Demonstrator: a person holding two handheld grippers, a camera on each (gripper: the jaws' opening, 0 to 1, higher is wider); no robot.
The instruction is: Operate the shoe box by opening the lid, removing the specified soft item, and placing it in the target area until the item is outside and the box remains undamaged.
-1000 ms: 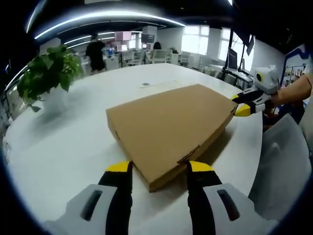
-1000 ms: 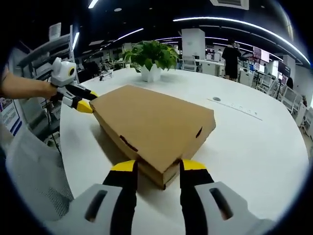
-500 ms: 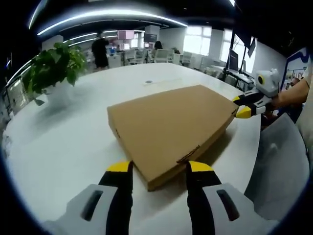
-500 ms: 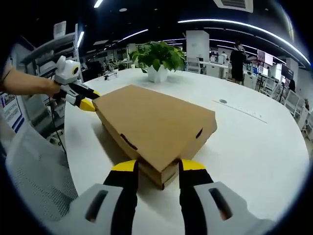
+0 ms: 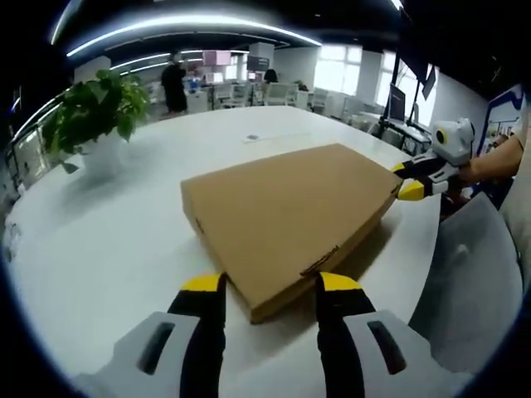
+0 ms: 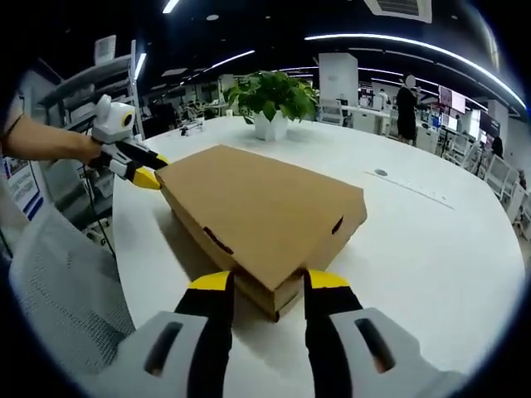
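Observation:
A closed brown cardboard shoe box [image 5: 290,211] lies flat on the white table [image 5: 108,240], lid down. In the left gripper view my left gripper [image 5: 270,283] is open, its yellow-tipped jaws straddling the box's near corner. My right gripper [image 5: 412,178] comes in from the right at the opposite corner, a hand behind it. In the right gripper view the shoe box [image 6: 261,207] runs away from my open right gripper [image 6: 270,282], whose jaws stand either side of its near corner. The left gripper [image 6: 143,172] sits at the far left corner. What is inside the box is hidden.
A potted plant [image 5: 87,112] in a white pot stands on the table beyond the box; the plant [image 6: 270,99] is also at the far end in the right gripper view. A grey mesh chair back [image 5: 465,290] is beside the table edge. An office with people lies behind.
The box and both grippers stand as before. Both views have shifted slightly, and a person in the background has walked.

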